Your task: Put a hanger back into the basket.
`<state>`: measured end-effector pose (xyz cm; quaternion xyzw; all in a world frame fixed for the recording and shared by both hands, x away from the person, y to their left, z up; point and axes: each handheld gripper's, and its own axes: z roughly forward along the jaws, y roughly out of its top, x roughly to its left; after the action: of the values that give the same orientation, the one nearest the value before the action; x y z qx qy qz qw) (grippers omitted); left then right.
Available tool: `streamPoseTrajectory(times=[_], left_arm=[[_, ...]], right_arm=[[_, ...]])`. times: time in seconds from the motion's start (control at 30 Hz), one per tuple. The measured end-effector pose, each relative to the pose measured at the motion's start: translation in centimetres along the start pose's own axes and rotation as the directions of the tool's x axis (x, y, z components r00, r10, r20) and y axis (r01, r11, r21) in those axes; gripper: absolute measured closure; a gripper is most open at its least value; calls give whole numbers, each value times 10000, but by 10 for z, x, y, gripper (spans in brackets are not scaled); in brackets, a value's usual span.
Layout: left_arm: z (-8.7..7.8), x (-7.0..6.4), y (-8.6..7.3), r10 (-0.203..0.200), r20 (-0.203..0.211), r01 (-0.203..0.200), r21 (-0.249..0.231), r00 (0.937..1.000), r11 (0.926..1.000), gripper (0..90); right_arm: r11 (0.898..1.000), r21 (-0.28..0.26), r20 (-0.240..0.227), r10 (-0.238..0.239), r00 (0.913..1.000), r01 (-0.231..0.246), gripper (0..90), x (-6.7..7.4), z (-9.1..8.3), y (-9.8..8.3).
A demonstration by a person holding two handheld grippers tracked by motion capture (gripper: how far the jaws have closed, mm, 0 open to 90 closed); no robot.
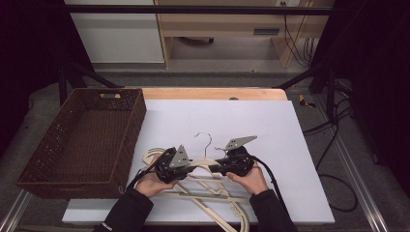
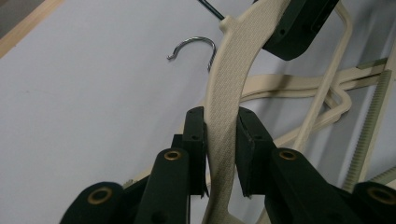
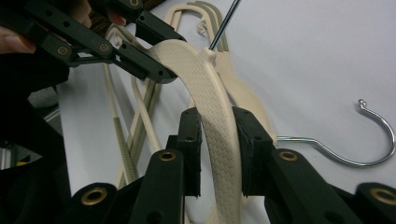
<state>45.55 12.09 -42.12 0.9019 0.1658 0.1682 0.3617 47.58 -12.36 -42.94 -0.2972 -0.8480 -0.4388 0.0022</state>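
Observation:
A cream plastic hanger [image 1: 205,162] with a metal hook [image 1: 206,138] is held between my two grippers just above the white board [image 1: 217,121]. My left gripper [image 1: 192,169] is shut on one shoulder of it; in the left gripper view the black pads [image 2: 196,144] squeeze the textured arm [image 2: 226,102]. My right gripper [image 1: 218,167] is shut on the other shoulder, the arm [image 3: 219,140] pinched between its pads [image 3: 252,149]. In the right gripper view, the left gripper [image 3: 140,65] clamps the far shoulder.
Several more cream hangers [image 1: 212,193] lie tangled on the board under and in front of my hands. A loose metal hook [image 3: 373,140] rests on the board beside them. A dark wicker basket [image 1: 121,93] stands at the left. Cables [image 1: 333,130] trail off the right.

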Motion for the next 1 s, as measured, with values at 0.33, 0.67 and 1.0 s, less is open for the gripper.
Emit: streamPoseTrajectory(times=[0.33,0.67,1.0], left_arm=[[-27,-3,3,-535,730,576,-564,9959,9967,546],[-52,-5,15,-494,1045,604,-1041,9933,9927,498],[-56,-5,16,-283,1460,367,-552,9889,9978,713]], right_arm=[[9985,-407,-1375,-409,9897,357,843,9,-20,0],[9866,-752,-2076,-1575,9655,1448,865,33,-35,11],[9733,-806,-2109,-2273,9507,2149,863,45,-38,18]])
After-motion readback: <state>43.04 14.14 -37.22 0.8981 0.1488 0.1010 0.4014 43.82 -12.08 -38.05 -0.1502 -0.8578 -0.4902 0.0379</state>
